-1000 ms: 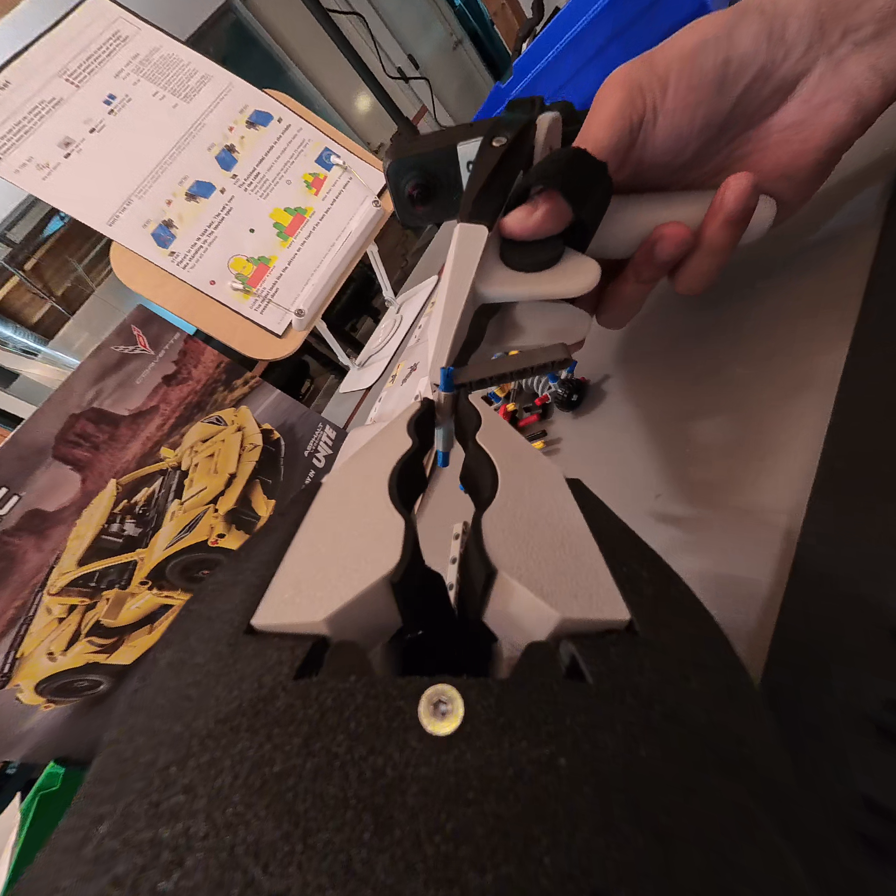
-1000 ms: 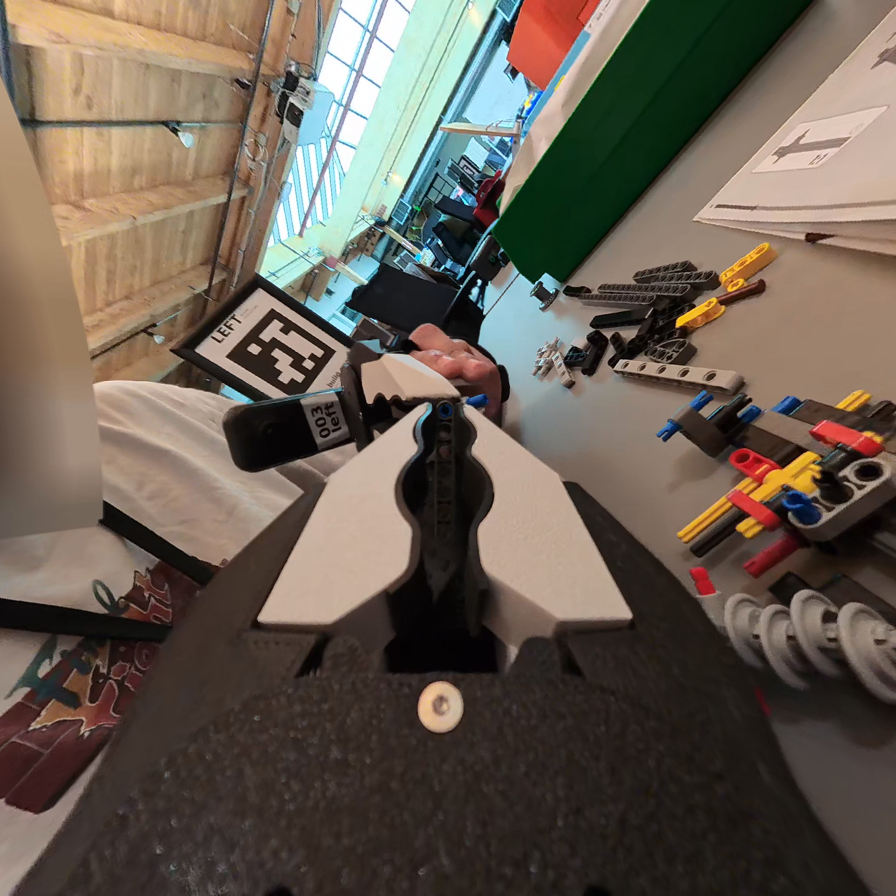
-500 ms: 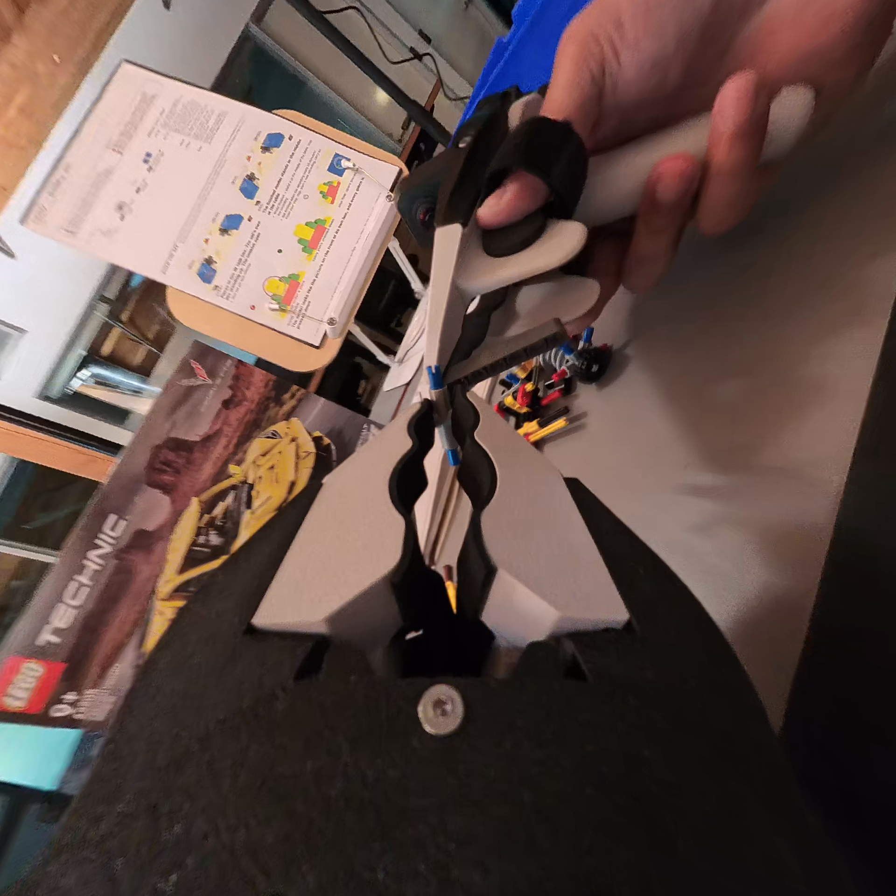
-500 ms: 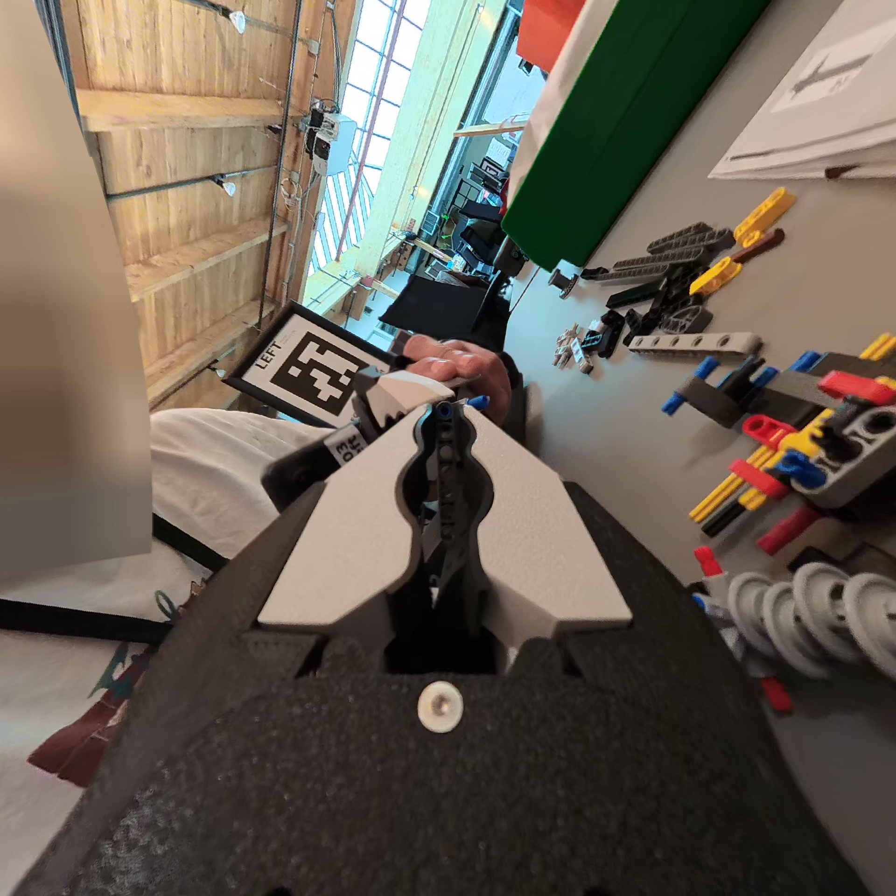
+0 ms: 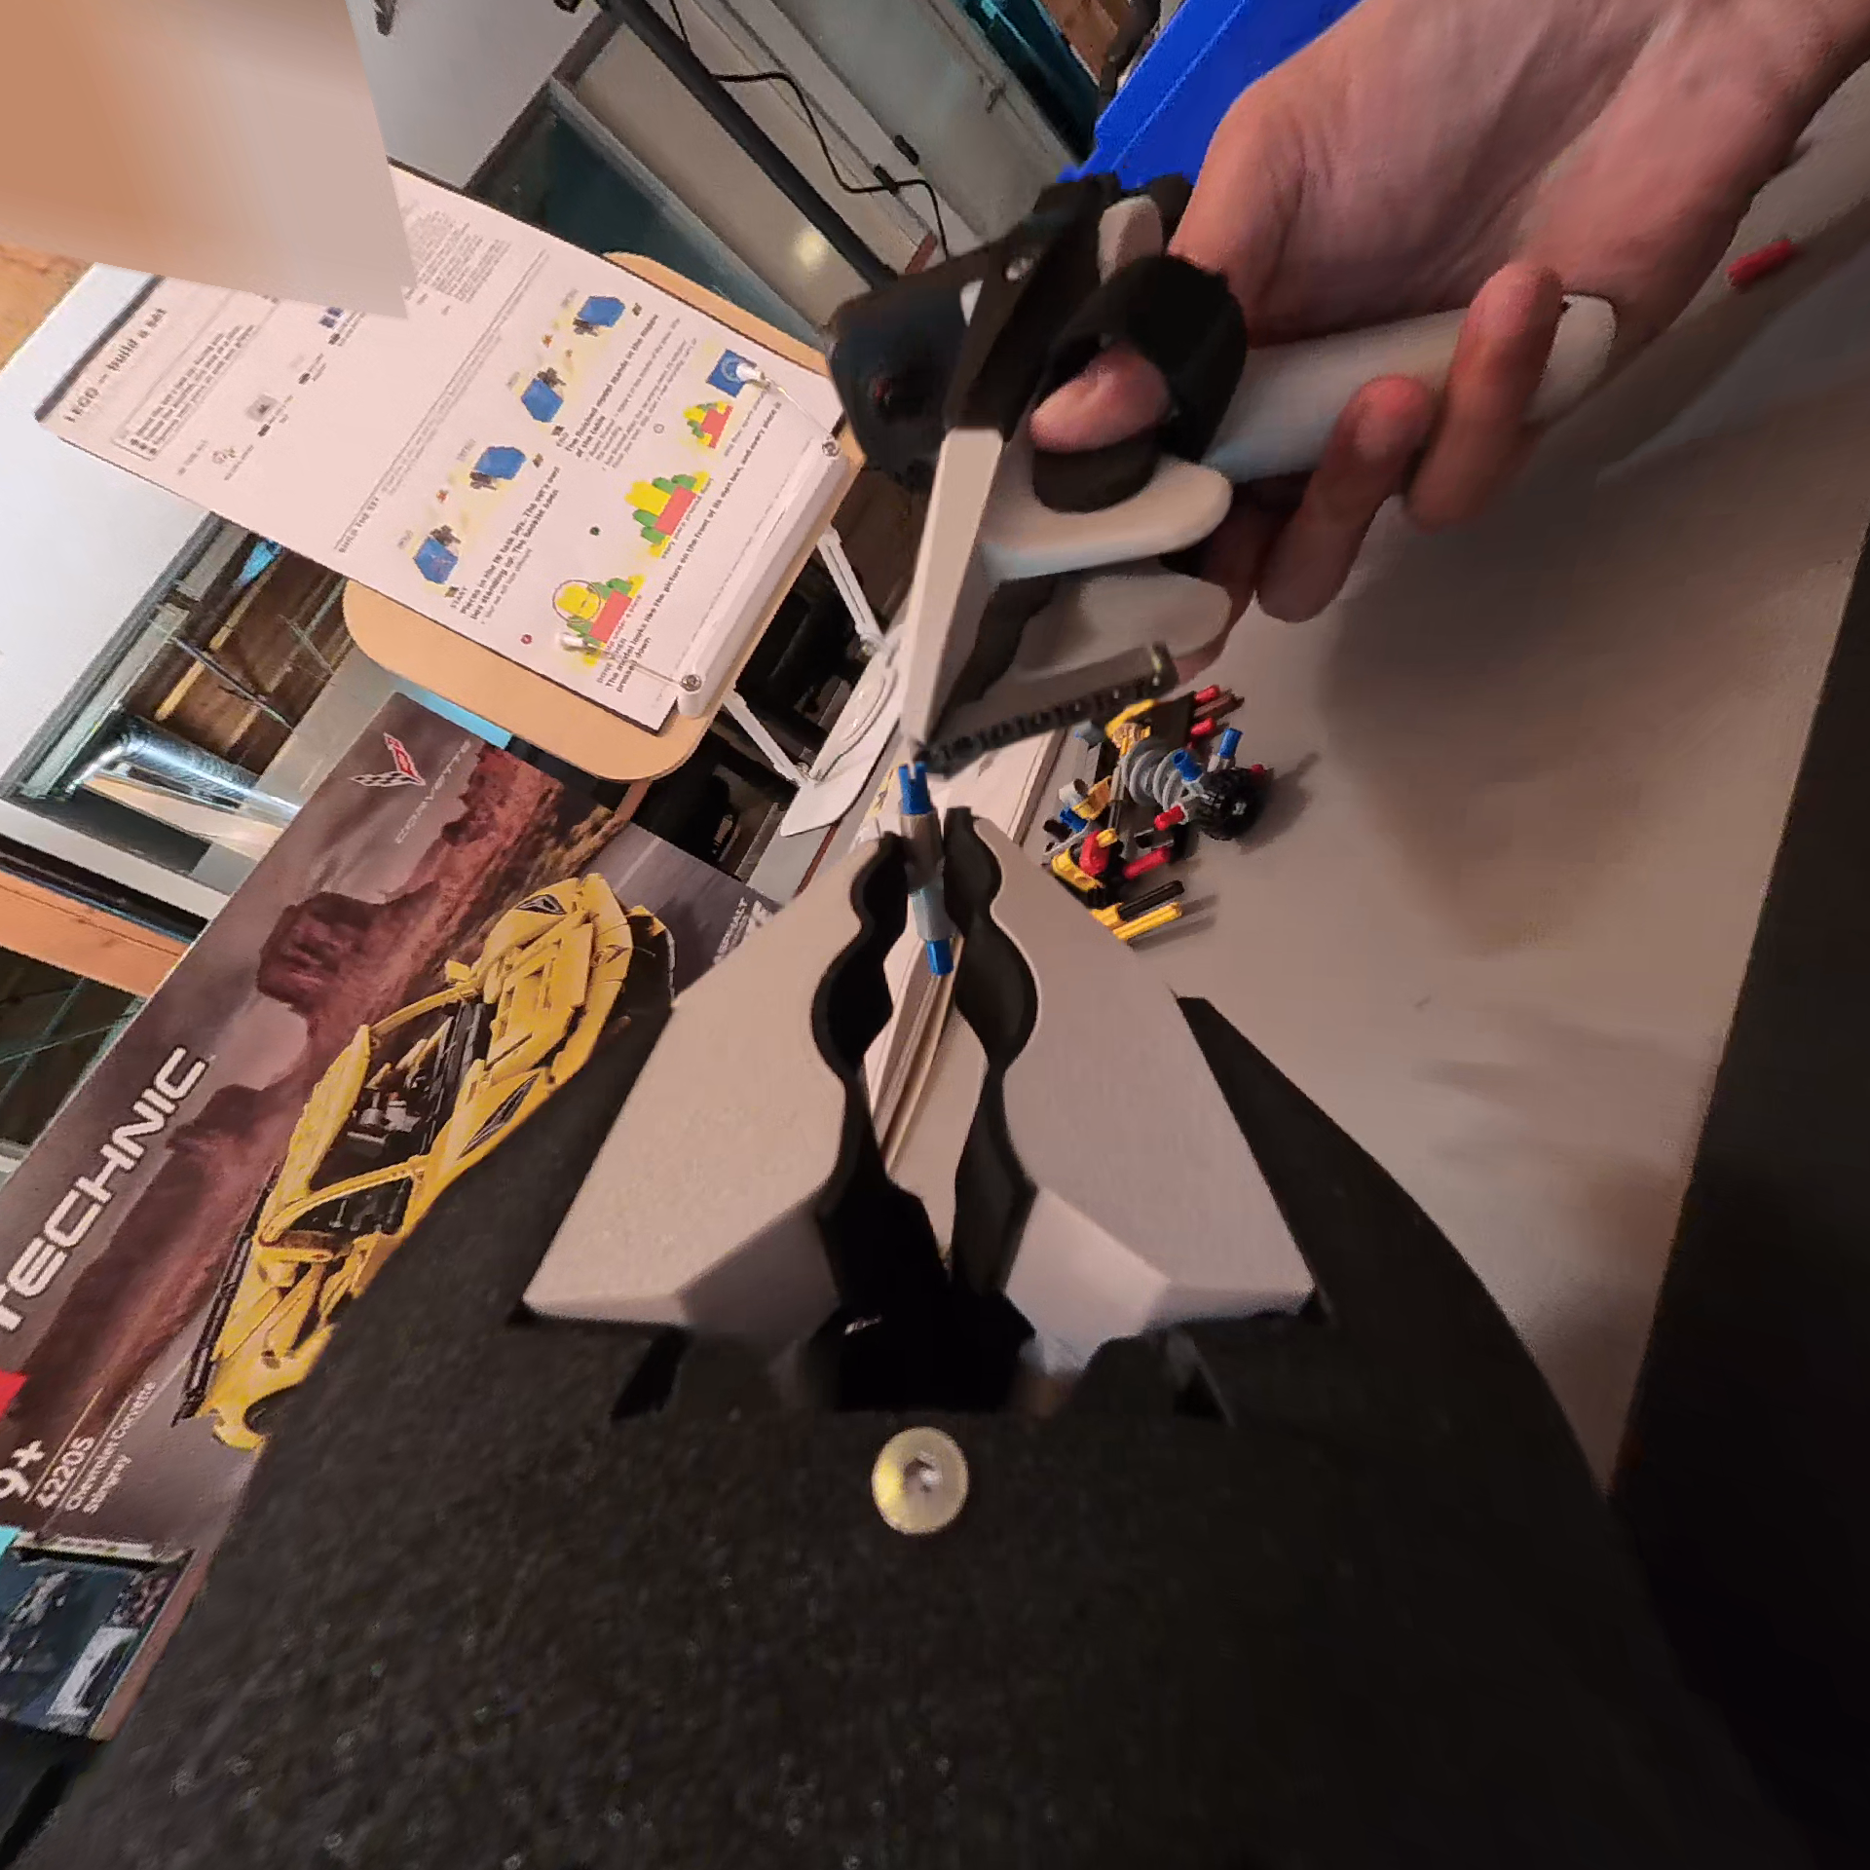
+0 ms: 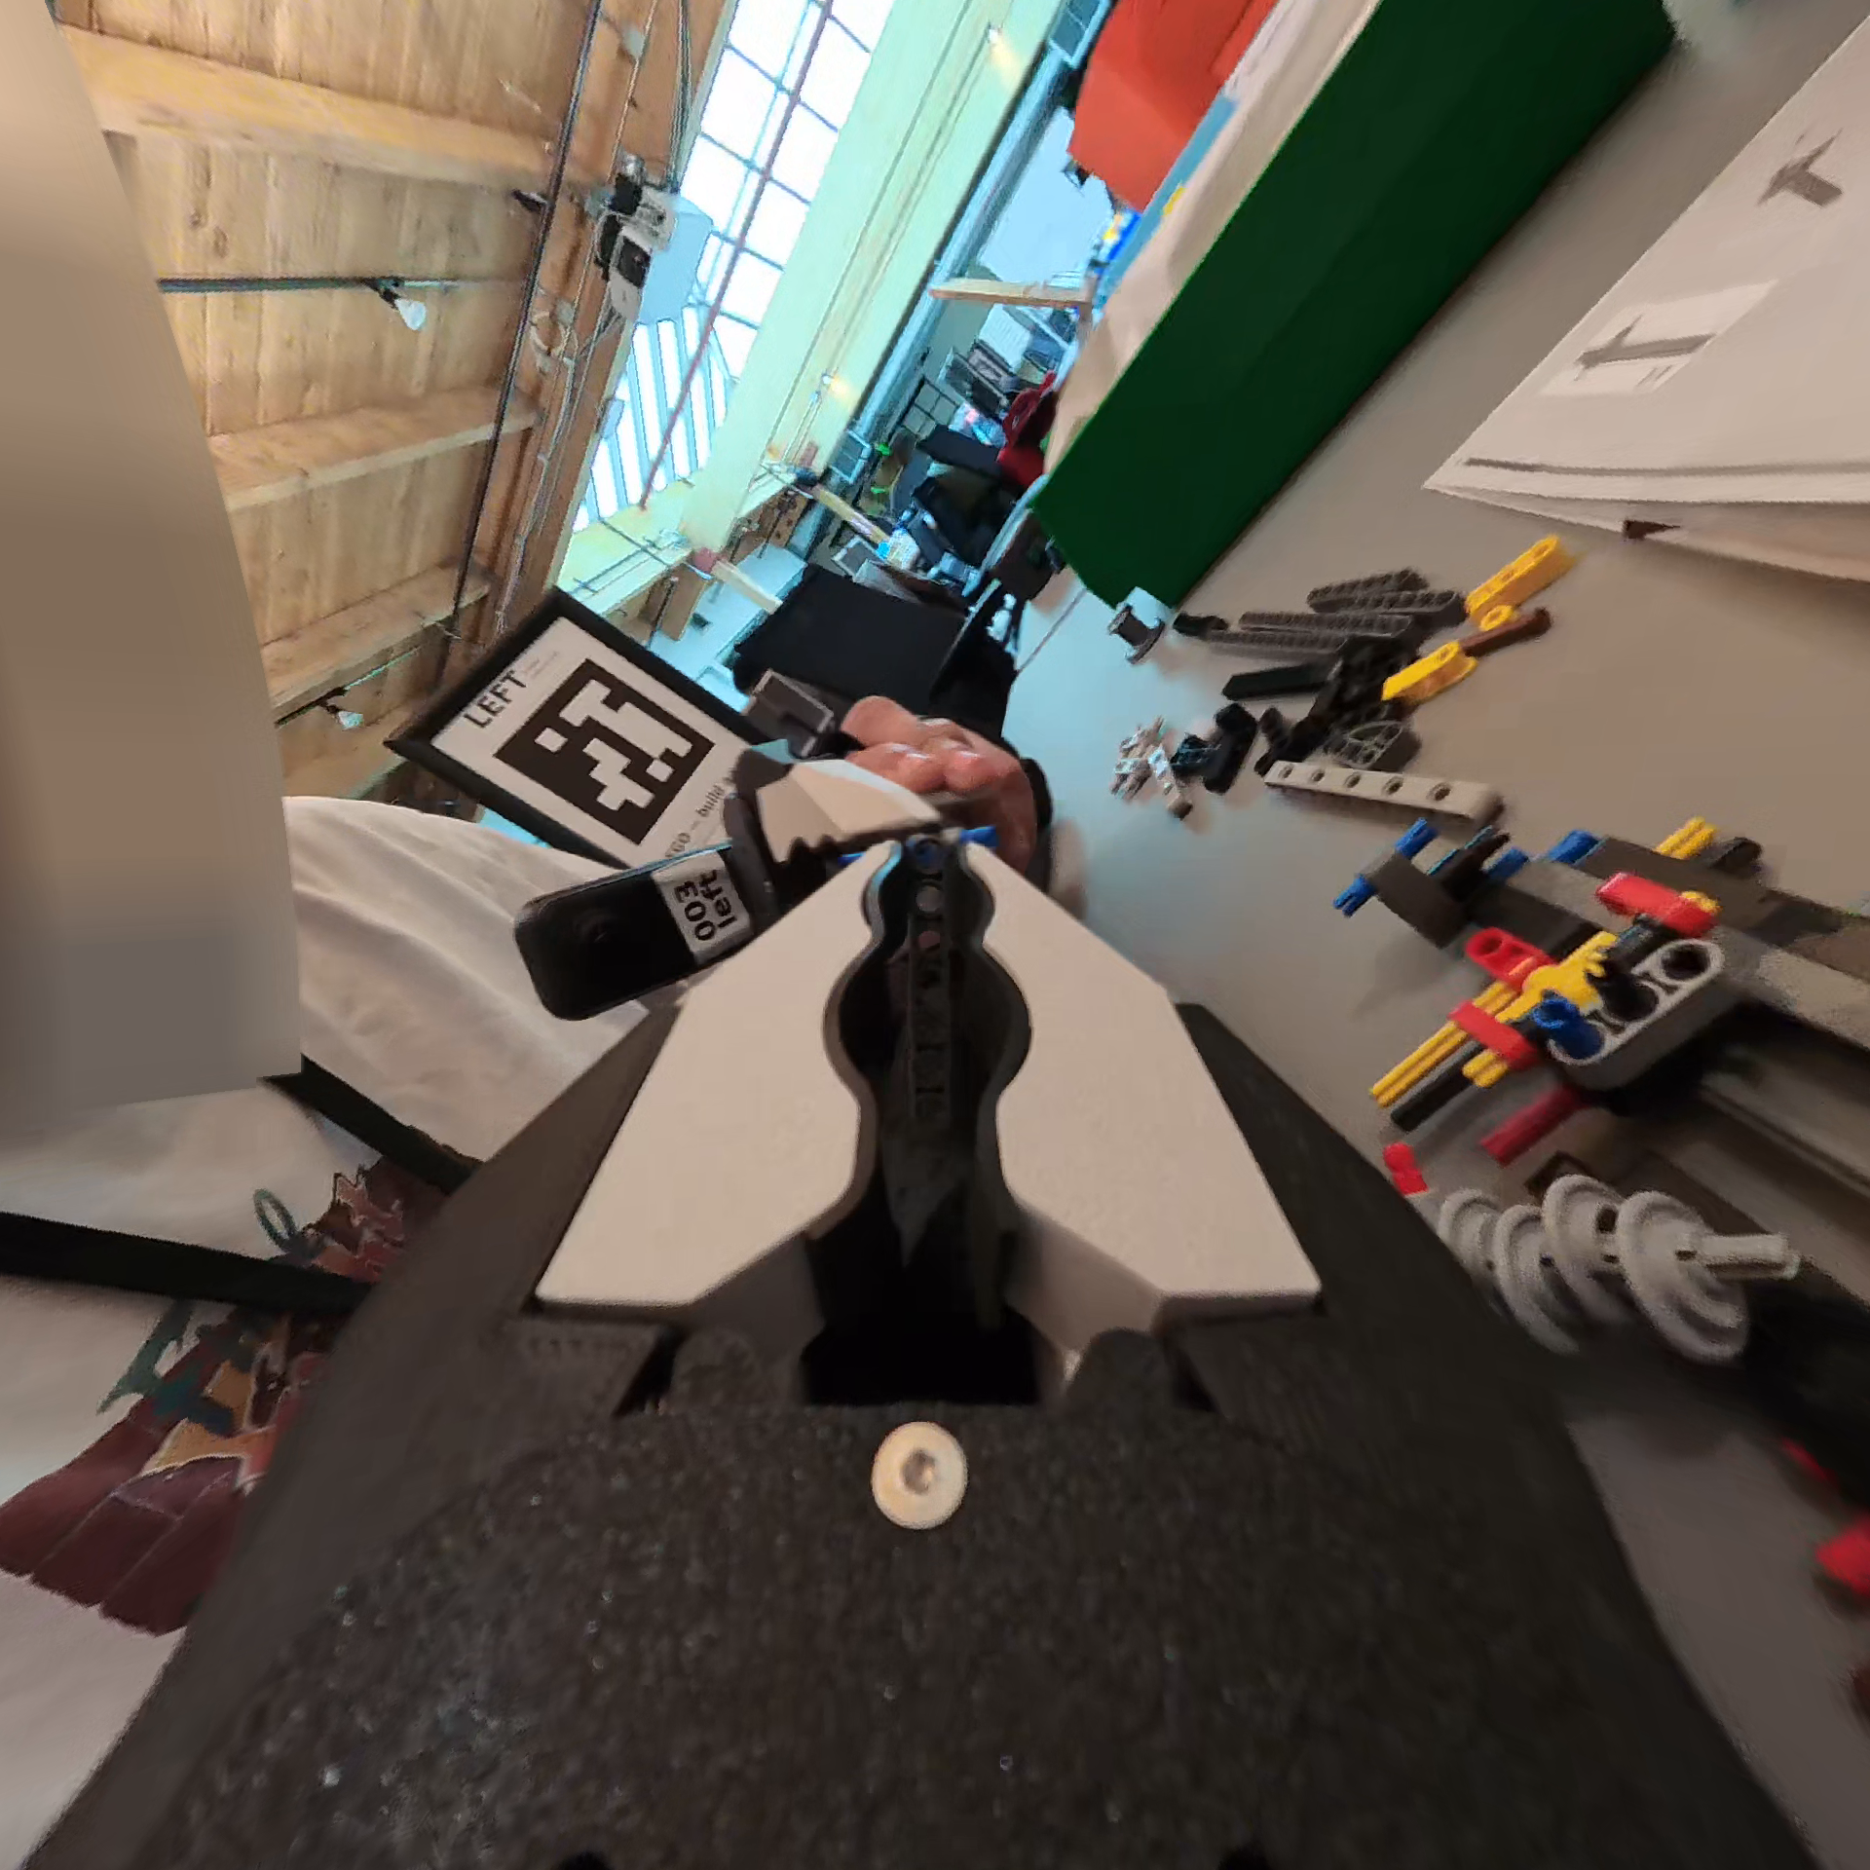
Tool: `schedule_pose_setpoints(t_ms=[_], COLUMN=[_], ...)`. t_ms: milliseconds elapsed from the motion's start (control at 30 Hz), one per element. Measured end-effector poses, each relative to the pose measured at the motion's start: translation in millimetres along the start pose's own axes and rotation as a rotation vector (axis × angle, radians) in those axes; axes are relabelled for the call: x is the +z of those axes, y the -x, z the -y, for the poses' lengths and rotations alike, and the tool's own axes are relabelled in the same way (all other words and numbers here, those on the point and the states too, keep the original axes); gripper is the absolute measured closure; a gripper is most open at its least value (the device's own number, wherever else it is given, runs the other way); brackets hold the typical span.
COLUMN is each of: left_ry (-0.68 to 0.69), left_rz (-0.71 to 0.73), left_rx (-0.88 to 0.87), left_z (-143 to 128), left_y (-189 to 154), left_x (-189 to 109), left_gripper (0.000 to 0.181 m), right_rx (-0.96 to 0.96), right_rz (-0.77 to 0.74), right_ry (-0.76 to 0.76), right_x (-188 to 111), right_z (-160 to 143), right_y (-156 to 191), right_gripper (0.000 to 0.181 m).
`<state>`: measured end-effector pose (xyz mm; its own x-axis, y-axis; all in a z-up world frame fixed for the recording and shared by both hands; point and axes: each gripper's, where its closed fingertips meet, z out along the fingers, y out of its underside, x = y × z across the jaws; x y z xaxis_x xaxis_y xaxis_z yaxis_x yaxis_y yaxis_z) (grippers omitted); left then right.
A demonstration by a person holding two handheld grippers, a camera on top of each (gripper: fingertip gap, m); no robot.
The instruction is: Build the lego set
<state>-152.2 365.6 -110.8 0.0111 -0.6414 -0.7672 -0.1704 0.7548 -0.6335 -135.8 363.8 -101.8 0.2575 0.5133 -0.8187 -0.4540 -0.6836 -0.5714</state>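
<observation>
My left gripper (image 5: 923, 855) is shut on a small grey connector with blue pins (image 5: 921, 870) at both ends. Its upper pin points at the end of a long dark beam with holes (image 5: 1052, 708). My right gripper (image 6: 923, 860) is shut on that beam (image 6: 919, 1012), which runs lengthwise between its fingers. In the left wrist view the right gripper (image 5: 946, 607) comes in from above, held by a hand (image 5: 1467, 202). In the right wrist view the left gripper (image 6: 840, 810) meets the beam's far tip, where a blue pin (image 6: 926, 845) shows. Both are held above the grey table (image 5: 1518, 911).
A part-built assembly (image 5: 1143, 820) lies on the table; it also shows in the right wrist view (image 6: 1579, 971), beside a grey spring piece (image 6: 1579, 1265) and loose beams (image 6: 1356, 668). A set box (image 5: 304, 1063), an instruction sheet (image 5: 506, 455), a green bin (image 6: 1315, 304) and a booklet (image 6: 1720, 354) stand around. The tips of both grippers are at nearly the same place.
Both grippers have tilted and shifted a little while keeping their grips. The beam's end stays right at the connector's upper pin.
</observation>
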Motion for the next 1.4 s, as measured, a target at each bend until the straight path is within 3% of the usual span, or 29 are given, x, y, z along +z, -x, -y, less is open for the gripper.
schedule_pose_setpoints(t_ms=[700, 933, 1400], left_ry=[0.019, -0.004, -0.002], left_rz=[-0.011, -0.026, -0.041], left_rx=[0.026, 0.011, 0.039], left_z=[-1.5, 1.9, 3.3], left_y=[-4.7, -5.7, -10.2], left_x=[1.4, 0.1, 2.8], left_gripper=[0.175, 0.176, 0.175], right_rx=[0.040, 0.128, 0.001], right_rz=[0.036, 0.118, 0.015], right_ry=[0.017, 0.028, 0.106], right_x=[10.3, 10.4, 12.2], right_z=[-9.8, -12.9, -19.3], right_y=[-0.3, 5.9, 2.7], right_gripper=[0.175, 0.175, 0.175])
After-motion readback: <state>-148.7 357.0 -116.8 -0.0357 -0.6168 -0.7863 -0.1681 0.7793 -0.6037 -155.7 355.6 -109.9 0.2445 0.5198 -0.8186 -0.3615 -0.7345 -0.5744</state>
